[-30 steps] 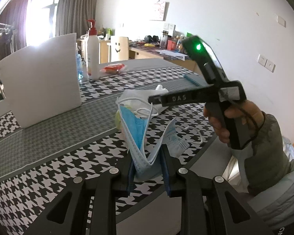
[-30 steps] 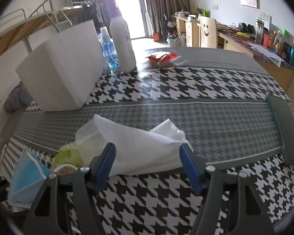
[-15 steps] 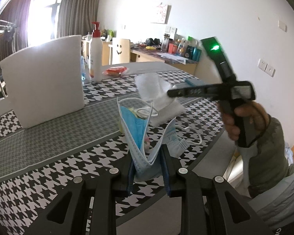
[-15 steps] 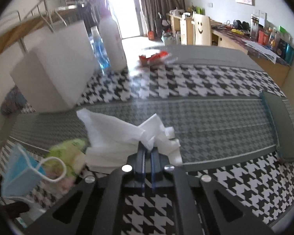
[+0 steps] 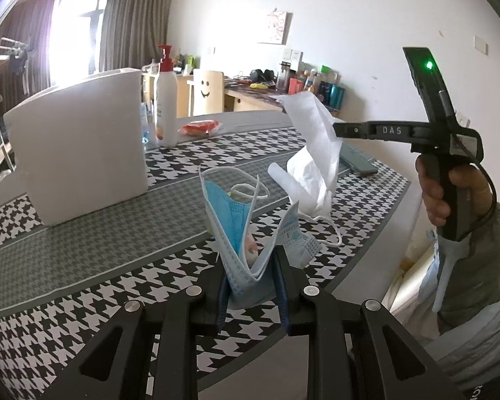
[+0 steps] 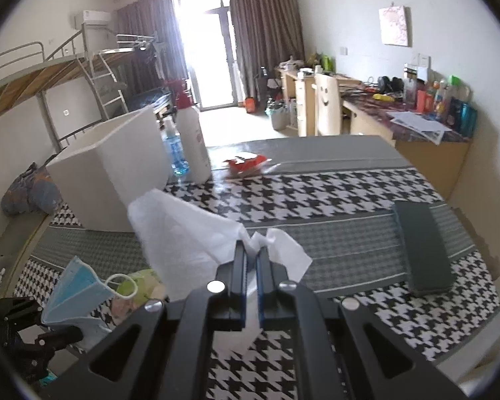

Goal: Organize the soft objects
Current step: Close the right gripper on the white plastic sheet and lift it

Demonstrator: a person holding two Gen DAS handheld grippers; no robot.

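My left gripper (image 5: 250, 266) is shut on a blue face mask (image 5: 230, 220), which stands folded open above the near table edge; it also shows in the right wrist view (image 6: 75, 291). My right gripper (image 6: 251, 260) is shut on a white tissue (image 6: 183, 236) and holds it lifted above the table; in the left wrist view the tissue (image 5: 311, 153) hangs from the right gripper (image 5: 338, 131) to the right of the mask. A light green soft item (image 6: 143, 285) lies beside the mask.
A white box (image 5: 80, 146) stands at the left on the houndstooth tablecloth (image 5: 83, 286). Behind it are a pump bottle (image 5: 166, 100), a blue bottle (image 6: 175, 153) and a red packet (image 5: 200, 127). A dark green flat case (image 6: 421, 253) lies at the right.
My right gripper shut on the white tissue and lifted it up off the table. My left gripper kept holding the mask in place.
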